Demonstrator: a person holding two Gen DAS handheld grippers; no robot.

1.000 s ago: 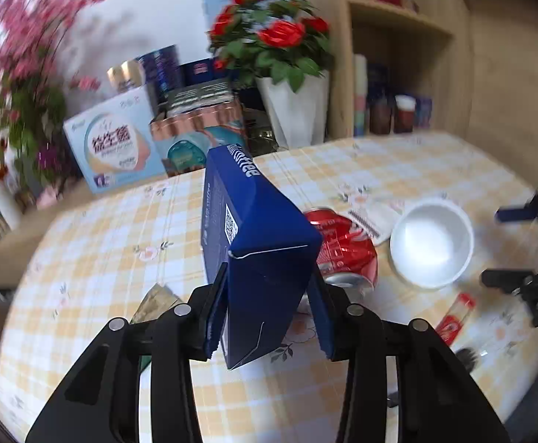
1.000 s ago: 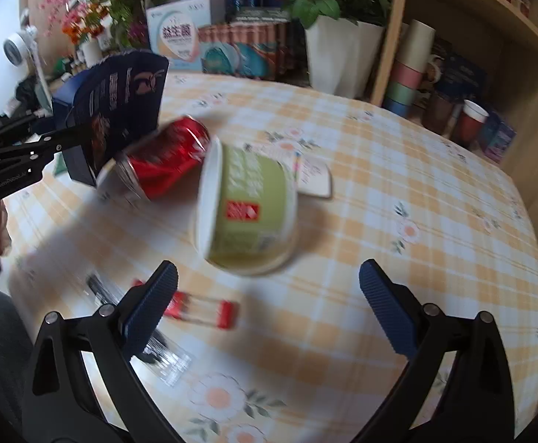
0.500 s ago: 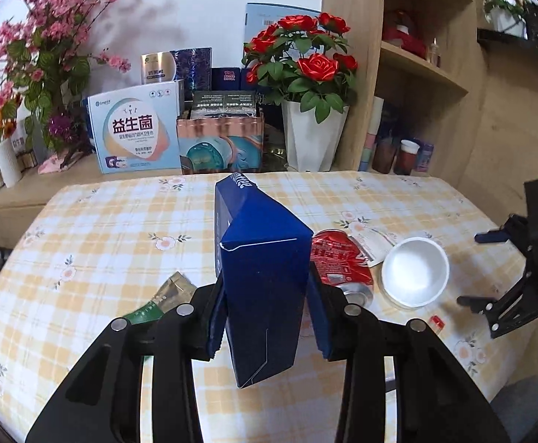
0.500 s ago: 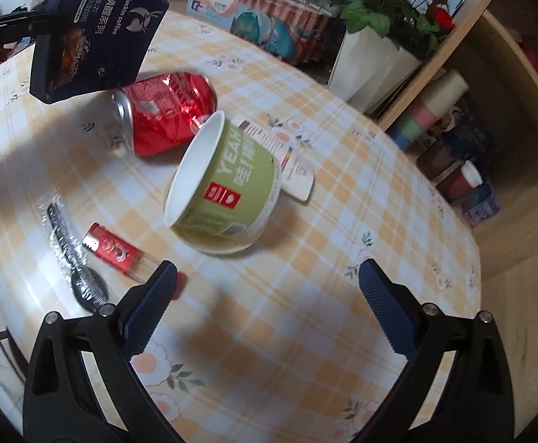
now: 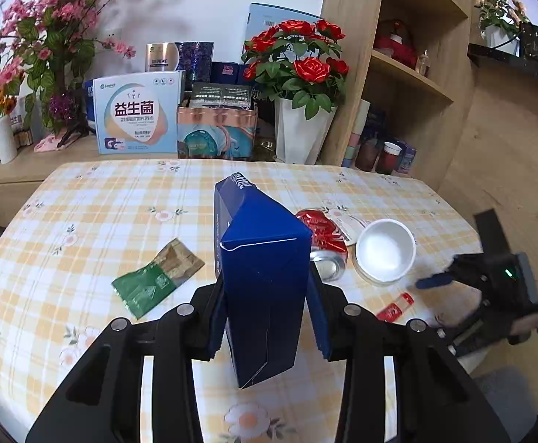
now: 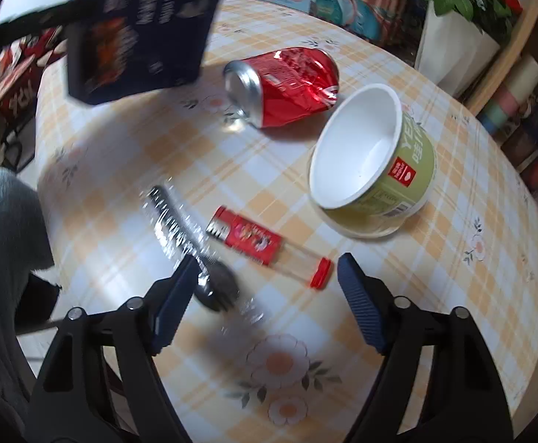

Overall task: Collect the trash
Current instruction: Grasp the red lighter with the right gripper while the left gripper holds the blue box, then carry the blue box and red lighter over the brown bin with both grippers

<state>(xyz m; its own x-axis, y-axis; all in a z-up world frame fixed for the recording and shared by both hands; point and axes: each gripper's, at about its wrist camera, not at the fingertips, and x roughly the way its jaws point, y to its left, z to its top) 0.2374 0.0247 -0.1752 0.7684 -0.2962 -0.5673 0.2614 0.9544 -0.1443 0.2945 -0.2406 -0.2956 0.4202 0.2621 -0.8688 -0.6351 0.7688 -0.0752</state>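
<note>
Left tongs [image 5: 265,317] clamped on the blue box [image 5: 263,277], held up off the checked tabletop [image 5: 84,206]. Right tongs [image 6: 269,288] wide apart, low over the red sachet [image 6: 265,245]. Landmark: the green paper bowl [image 6: 376,181], with the crushed red can [image 6: 283,85] just behind it and the wrapped spoon [image 6: 191,247] beyond the sachet.

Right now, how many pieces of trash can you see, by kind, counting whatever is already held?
Blue carton, held in the left gripper: 1
Crushed red can: 1
Empty green paper bowl: 1
Red sachet: 1
Wrapped plastic spoon: 1
Green wrapper: 1
White paper label: 1
Total: 7
</note>
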